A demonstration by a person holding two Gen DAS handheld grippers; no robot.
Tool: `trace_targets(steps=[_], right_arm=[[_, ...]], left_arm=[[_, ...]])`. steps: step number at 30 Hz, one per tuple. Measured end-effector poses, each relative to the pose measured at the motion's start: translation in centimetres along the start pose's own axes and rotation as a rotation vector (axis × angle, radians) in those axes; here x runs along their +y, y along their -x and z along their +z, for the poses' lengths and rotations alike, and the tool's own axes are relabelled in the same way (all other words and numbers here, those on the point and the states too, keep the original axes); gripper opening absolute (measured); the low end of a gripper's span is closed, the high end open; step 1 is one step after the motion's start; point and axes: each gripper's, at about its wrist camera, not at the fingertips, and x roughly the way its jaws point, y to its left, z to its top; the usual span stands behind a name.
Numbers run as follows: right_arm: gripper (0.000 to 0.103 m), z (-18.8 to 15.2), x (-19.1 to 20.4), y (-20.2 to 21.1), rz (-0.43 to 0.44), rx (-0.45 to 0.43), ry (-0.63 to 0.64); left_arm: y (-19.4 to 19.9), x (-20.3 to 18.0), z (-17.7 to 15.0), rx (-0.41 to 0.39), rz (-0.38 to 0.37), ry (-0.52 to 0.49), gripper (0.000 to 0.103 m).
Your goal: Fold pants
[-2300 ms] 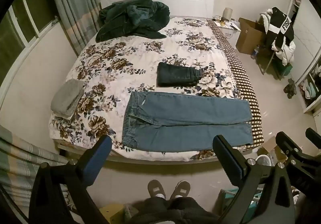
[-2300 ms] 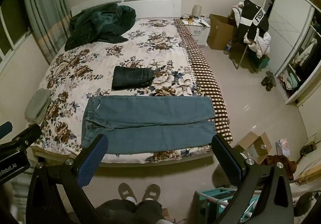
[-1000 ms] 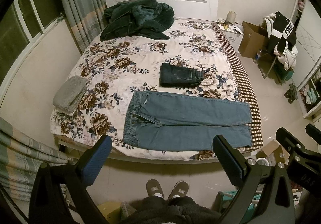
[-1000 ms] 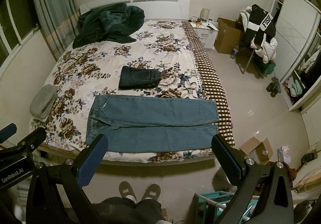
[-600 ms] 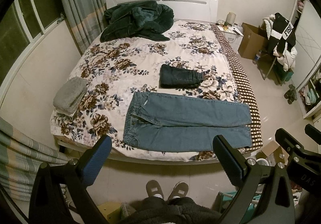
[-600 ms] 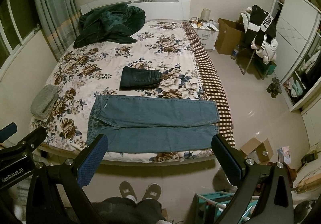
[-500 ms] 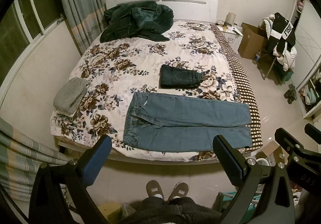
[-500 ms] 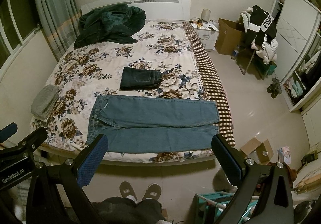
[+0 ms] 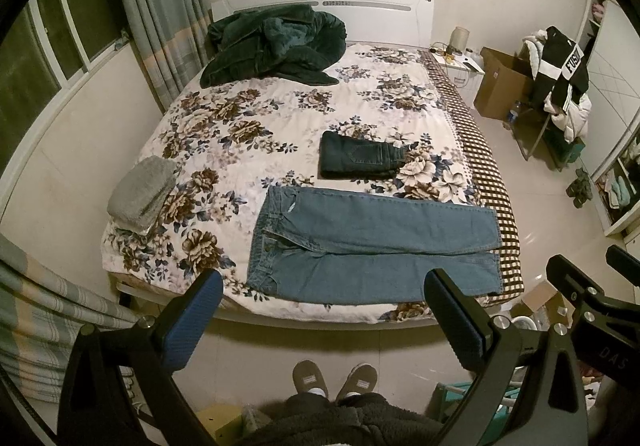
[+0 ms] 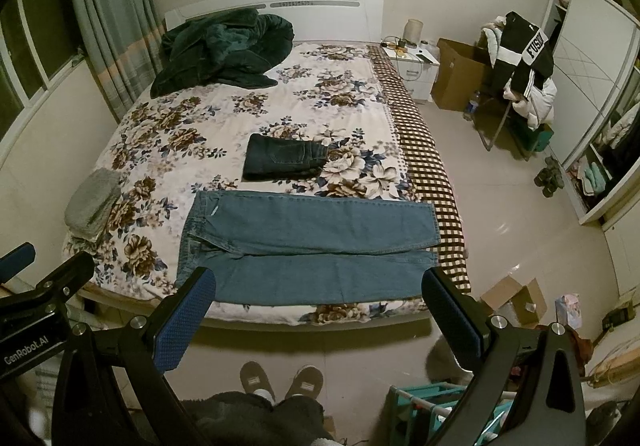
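Observation:
Light blue jeans (image 9: 368, 242) lie flat along the near edge of the floral bed (image 9: 280, 126), waist to the left, legs to the right; they also show in the right wrist view (image 10: 308, 246). My left gripper (image 9: 320, 310) is open and empty, held high above the floor short of the bed. My right gripper (image 10: 316, 306) is open and empty, likewise back from the bed edge. Neither touches the jeans.
Folded dark jeans (image 9: 360, 158) lie mid-bed. A folded grey garment (image 9: 142, 192) sits at the left edge, a dark green coat (image 9: 272, 42) by the headboard. A cardboard box (image 10: 460, 74) and a clothes-laden chair (image 10: 520, 78) stand right. Slippered feet (image 10: 280, 378) stand below.
Both views have drifted slightly, with the bed sitting a little further right in frame than before. The jeans have not moved and both grippers stay open.

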Motion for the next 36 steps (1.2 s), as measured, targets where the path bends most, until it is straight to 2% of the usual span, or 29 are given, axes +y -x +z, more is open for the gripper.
trace_targets(steps=[7, 19, 21, 24, 27, 31, 36], right_arm=[[0.103, -0.2, -0.2, -0.1, 0.002, 0.001, -0.002], [0.103, -0.4, 1.7, 0.1, 0.014, 0.015, 0.000], [0.103, -0.4, 2.0, 0.0, 0.016, 0.023, -0.004], [0.103, -0.5, -0.1, -1.7, 0.026, 0.038, -0.015], [0.103, -0.3, -1.4, -3.5, 0.028, 0.048, -0.027], [0.103, 0.5, -3.9, -7.3, 0.025, 0.062, -0.056], [0.103, 2.7, -6.3, -14.4, -0.036, 0.087, -0.107]], left_arm=[[0.0, 0.0, -0.1, -0.001, 0.002, 0.003, 0.103], [0.0, 0.1, -0.2, -0.003, 0.004, 0.006, 0.103], [0.5, 0.6, 0.6, 0.002, 0.011, 0.012, 0.103], [1.0, 0.4, 1.4, 0.004, 0.027, 0.019, 0.103], [-0.1, 0.3, 2.0, -0.002, 0.052, 0.034, 0.103], [-3.5, -0.2, 3.3, -0.013, 0.121, 0.056, 0.103], [-9.0, -0.8, 5.1, -0.003, 0.191, 0.067, 0.103]])
